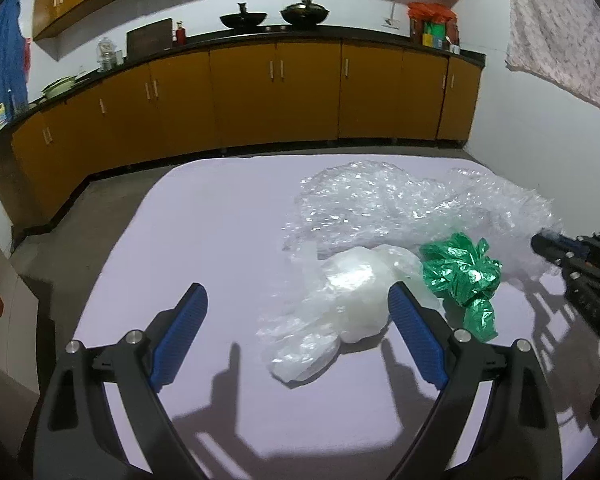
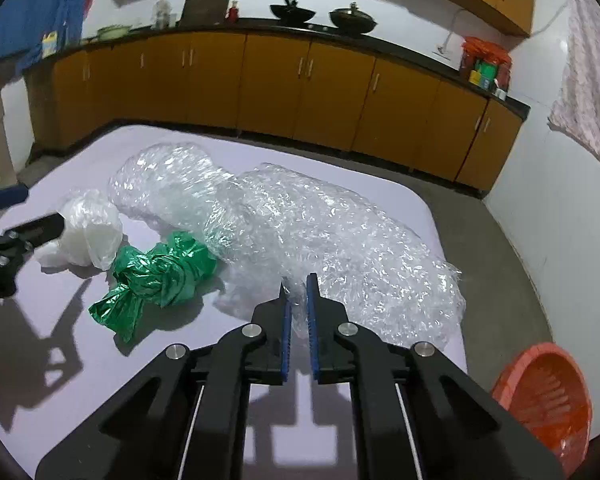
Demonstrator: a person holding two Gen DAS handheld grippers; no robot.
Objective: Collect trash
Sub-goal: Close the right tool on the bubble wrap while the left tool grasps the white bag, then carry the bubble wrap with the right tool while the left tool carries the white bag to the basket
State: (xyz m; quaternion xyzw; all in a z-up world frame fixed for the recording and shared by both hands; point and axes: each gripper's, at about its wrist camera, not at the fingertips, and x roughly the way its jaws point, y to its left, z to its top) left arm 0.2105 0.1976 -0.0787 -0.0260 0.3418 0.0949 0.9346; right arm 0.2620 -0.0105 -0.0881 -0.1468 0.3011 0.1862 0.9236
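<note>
I am pinching the near edge of the bubble wrap (image 2: 300,232) with my right gripper (image 2: 299,280), its blue pads (image 2: 311,320) drawn narrow with a fold of the clear film caught between them at lower centre of the right wrist view. My left gripper (image 1: 296,300) is standing wide, its blue pads (image 1: 414,332) straddling nothing; the white plastic bag (image 1: 340,308) is lying on the table (image 1: 204,232) partly between the fingertips, untouched. Just right of it the crumpled green bag (image 1: 460,276) is resting against the bubble wrap, which is sprawling across the centre and right of the pale table. An orange basket (image 2: 548,400) is sitting at lower right of the right wrist view, beyond the table's edge.
</note>
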